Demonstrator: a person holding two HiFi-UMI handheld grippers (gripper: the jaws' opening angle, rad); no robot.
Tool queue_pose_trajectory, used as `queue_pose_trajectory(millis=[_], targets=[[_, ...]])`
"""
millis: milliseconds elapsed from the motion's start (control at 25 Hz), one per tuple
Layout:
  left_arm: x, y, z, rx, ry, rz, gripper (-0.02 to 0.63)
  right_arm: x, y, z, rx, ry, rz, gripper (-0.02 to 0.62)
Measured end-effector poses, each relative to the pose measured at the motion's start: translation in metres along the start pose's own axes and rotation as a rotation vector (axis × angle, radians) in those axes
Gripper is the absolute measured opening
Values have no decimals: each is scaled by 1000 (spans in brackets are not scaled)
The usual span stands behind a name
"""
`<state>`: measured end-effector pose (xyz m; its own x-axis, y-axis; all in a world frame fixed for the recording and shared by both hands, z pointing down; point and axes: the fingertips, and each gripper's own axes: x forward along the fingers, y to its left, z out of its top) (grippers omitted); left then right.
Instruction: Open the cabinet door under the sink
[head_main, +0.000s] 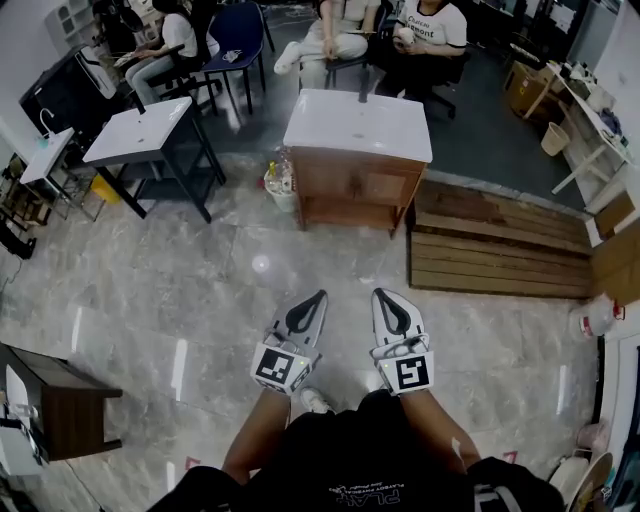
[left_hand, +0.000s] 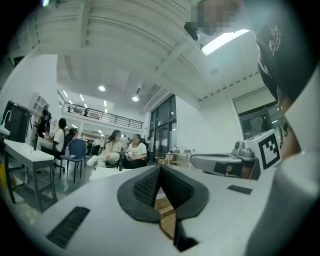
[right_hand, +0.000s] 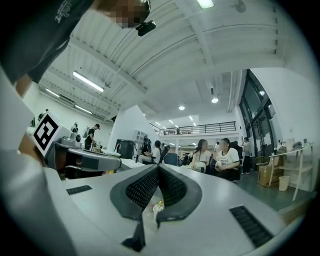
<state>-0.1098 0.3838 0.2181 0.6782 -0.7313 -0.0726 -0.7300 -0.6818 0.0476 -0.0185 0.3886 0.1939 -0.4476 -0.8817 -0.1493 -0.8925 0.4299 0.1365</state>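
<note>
Left gripper and right gripper: two, side by side, both jaws closed on nothing, held about level and pointing ahead. One sink cabinet stands well ahead of the jaws, its door shut. Only the head view shows it whole. The gripper views show seated people beyond the tips.

The right claw is closed and empty, aimed toward seated people across the room.
</note>
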Motion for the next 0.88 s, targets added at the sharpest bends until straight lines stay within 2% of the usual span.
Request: queue_pose_trajectory(millis=[200,400,880], targets=[[6,17,-6,-16,12,-5,5,21,0,-7,-3,13,-3,20],[35,36,-13,-12,31,-7,5,49,-14,-20,0,21,21,20],[141,82,-23,-16,83,21,5,124,-87,-54,35,36,83,20]])
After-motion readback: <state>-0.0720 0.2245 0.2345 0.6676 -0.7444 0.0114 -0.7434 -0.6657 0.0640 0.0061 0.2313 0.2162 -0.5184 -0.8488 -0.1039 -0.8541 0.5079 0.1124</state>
